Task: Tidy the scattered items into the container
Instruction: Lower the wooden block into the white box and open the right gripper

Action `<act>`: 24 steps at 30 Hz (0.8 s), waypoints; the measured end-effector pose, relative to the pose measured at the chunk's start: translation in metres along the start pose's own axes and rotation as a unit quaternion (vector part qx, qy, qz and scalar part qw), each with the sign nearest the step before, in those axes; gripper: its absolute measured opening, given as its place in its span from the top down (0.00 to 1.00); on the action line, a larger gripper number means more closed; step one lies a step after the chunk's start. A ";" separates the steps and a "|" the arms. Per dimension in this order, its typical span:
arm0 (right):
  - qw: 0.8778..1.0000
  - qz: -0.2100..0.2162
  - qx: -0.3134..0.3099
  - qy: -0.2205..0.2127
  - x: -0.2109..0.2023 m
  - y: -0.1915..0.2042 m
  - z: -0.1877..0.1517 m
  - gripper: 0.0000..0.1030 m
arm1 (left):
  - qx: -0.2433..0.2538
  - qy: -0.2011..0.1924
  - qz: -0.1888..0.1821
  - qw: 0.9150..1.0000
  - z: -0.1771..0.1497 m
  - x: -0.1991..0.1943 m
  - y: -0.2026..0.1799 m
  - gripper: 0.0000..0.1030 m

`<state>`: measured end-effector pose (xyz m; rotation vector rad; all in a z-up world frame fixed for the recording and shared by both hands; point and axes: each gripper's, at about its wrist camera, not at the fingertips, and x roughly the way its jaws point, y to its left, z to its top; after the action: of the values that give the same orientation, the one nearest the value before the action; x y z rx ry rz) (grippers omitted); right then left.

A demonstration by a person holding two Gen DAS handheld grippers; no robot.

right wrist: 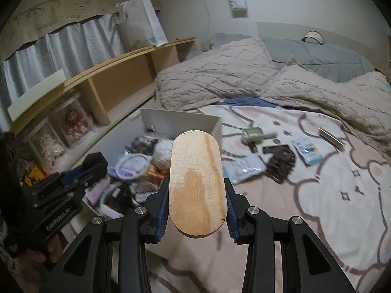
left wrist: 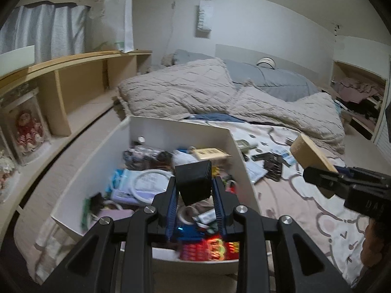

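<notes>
My left gripper (left wrist: 194,185) is shut on a small black box (left wrist: 194,183) and hangs above the white container (left wrist: 97,161), which is full of mixed clutter. My right gripper (right wrist: 196,190) is shut on an oval wooden board (right wrist: 196,183), held over the bed sheet to the right of the container (right wrist: 210,119). The right gripper with the wooden board (left wrist: 310,152) shows at the right edge of the left wrist view. The left gripper's body (right wrist: 73,178) shows at the left in the right wrist view. Loose items remain on the sheet: a dark comb-like piece (right wrist: 281,161), plastic packets (right wrist: 244,168) and a green-white object (right wrist: 254,133).
A beige quilt (right wrist: 220,78) and grey bedding lie bunched at the far side of the bed. A wooden shelf unit (left wrist: 80,78) runs along the left wall, with dolls in clear cases (left wrist: 27,129). The patterned sheet (right wrist: 342,207) stretches to the right.
</notes>
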<state>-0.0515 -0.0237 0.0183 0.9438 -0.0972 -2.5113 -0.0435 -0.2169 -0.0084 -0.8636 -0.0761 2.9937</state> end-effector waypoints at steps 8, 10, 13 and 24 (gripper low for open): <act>0.999 0.019 -0.026 0.013 0.018 0.027 0.043 0.60 | -0.011 0.006 0.017 1.000 0.014 0.005 0.033 0.73; 0.999 0.018 -0.038 0.017 0.020 0.034 0.053 0.60 | -0.015 0.008 0.020 1.000 0.017 0.005 0.041 0.73; 0.997 0.001 -0.067 0.025 0.027 0.044 0.067 0.60 | -0.019 0.009 0.024 0.999 0.023 0.006 0.051 0.73; 0.986 -0.019 -0.137 0.093 0.077 0.065 0.100 0.60 | -0.043 0.047 0.040 0.997 0.026 0.014 0.076 0.73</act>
<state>-0.1409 -0.1242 0.0621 1.0625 0.3193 -2.3768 -0.0704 -0.2930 0.0023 -1.0381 -0.1737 3.0386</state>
